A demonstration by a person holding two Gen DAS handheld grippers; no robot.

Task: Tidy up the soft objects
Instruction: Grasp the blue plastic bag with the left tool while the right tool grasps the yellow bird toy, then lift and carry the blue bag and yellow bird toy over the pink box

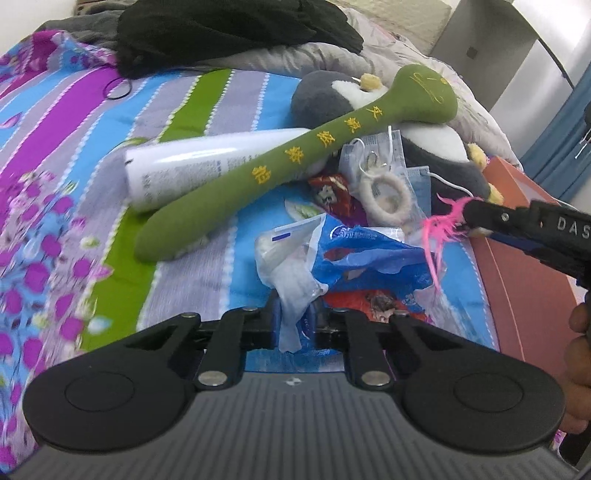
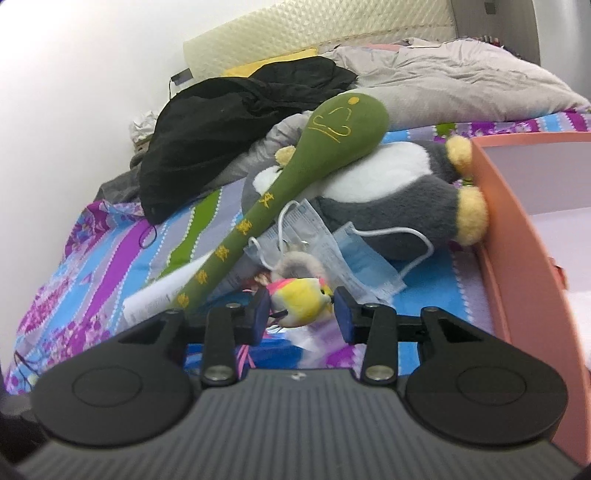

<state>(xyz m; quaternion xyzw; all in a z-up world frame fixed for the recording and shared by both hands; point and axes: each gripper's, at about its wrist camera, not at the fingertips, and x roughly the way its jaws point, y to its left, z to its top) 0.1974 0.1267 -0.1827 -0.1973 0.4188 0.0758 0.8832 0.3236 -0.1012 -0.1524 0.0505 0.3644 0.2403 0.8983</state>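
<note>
My left gripper (image 1: 295,325) is shut on a crumpled blue-and-white plastic bag (image 1: 332,254) on the striped bedspread. My right gripper (image 2: 301,312) is shut on a small yellow-and-pink plush toy (image 2: 301,299); in the left wrist view it (image 1: 469,218) comes in from the right with pink feathers (image 1: 439,229) sticking out. A long green plush mallet (image 1: 280,162) (image 2: 295,184) lies over a white tube (image 1: 184,166) and a grey-and-white penguin plush (image 1: 443,147) (image 2: 399,192). A fuzzy beige ring (image 1: 388,199) and blue face masks (image 2: 354,258) lie between them.
A salmon-pink box (image 2: 517,240) (image 1: 524,258) stands at the right beside the penguin. Black clothing (image 1: 229,33) (image 2: 229,125) and a grey quilt (image 2: 461,81) are heaped at the far side. A black hair tie (image 1: 118,90) lies on the bedspread. A red packet (image 1: 332,192) lies by the ring.
</note>
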